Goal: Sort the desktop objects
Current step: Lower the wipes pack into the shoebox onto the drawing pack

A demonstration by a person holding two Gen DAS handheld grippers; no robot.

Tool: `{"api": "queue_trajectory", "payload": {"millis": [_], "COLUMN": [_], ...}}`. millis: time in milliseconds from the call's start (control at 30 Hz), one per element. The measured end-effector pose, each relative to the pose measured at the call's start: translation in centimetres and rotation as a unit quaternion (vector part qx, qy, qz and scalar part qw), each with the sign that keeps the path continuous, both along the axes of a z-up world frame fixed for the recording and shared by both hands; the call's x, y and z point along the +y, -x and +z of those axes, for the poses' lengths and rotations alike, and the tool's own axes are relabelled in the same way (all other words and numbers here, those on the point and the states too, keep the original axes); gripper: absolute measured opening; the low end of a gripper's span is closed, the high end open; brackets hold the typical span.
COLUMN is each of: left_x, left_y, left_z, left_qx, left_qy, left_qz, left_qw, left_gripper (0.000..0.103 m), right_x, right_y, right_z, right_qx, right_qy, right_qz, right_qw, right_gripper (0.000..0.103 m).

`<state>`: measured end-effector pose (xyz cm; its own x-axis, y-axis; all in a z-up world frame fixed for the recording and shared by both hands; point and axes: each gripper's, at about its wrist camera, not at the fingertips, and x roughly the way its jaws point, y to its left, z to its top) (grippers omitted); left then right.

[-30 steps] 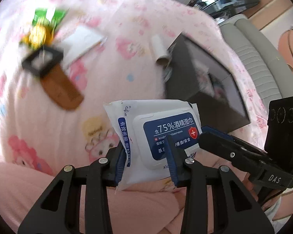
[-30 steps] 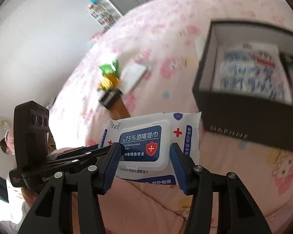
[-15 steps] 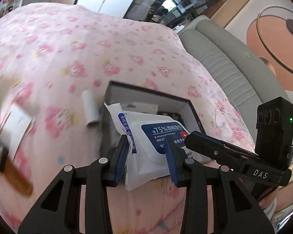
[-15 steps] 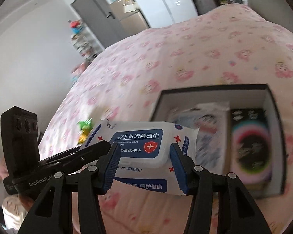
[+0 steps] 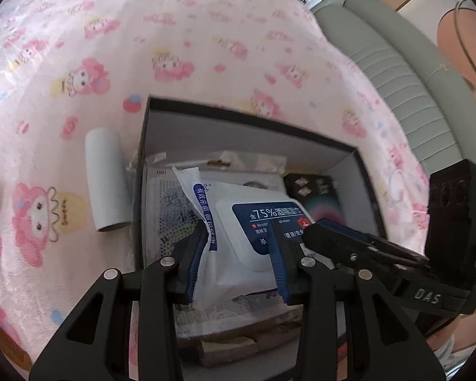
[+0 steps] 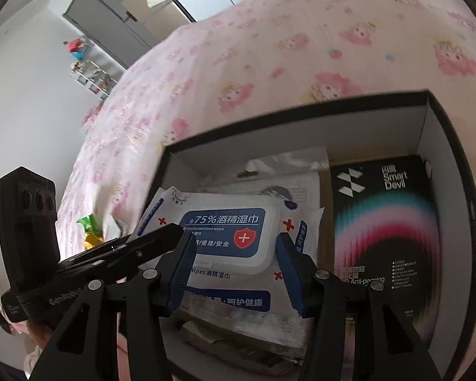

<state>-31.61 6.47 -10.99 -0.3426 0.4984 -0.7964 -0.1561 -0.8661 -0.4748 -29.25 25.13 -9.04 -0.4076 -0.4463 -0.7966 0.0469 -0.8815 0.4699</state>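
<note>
A white pack of alcohol wipes with a blue label hangs over the open black box, just above the packets inside. Both grippers are shut on it. My left gripper pinches the pack's left end, crumpling the wrapper. My right gripper clamps across the lid of the wipes pack. In the right wrist view the box holds a black "Smart Devil" carton on its right and pale paper packets under the pack. Each gripper also shows in the other's view: the right gripper, the left gripper.
A white cardboard tube lies on the pink printed blanket just left of the box. A green and yellow snack packet lies further left. A grey padded sofa borders the blanket beyond the box.
Both grippers have carried the wipes pack sideways from over the bare blanket to over the open box. The comb, snack packet and card have slid out of the left view.
</note>
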Motion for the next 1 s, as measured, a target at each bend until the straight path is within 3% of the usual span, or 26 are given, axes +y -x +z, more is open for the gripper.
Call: {"api": "queue_trajectory", "payload": {"millis": [167,367,500,800,1000], "left_x": [1.0,-0.3,-0.8,2.1,2.8], "left_y": [-0.5,-2.0,-4.0,-6.0,-5.4], "left_z": [0.5,2.4,4.4,2.3,0.6], "left_qx": [0.004,0.023,0.053,0.014,-0.009], "left_qy": [0.036,0.081,0.102,0.137,0.155], "left_qz": [0.003,0.031,0.022,-0.075,-0.077], "left_qw": [0.9993,0.996,0.9931,0.9877,0.9849], "left_gripper": [0.051,0.052,0.052,0.052,0.05], "right_x": [-0.2,1.4,2.4,0.0,-2.0], "right_y": [-0.2,-1.9,-3.2,-4.1,-4.0], "right_z": [-0.3,1.8,2.1,0.8,-1.1], "right_qx": [0.002,0.034,0.028,-0.001,-0.02], "right_qy": [-0.014,-0.048,-0.066,-0.102,-0.156], "right_qz": [-0.005,-0.037,-0.048,0.026,0.074], "right_qw": [1.0,0.998,0.996,0.994,0.985], "right_gripper": [0.05,0.05,0.05,0.05,0.051]}}
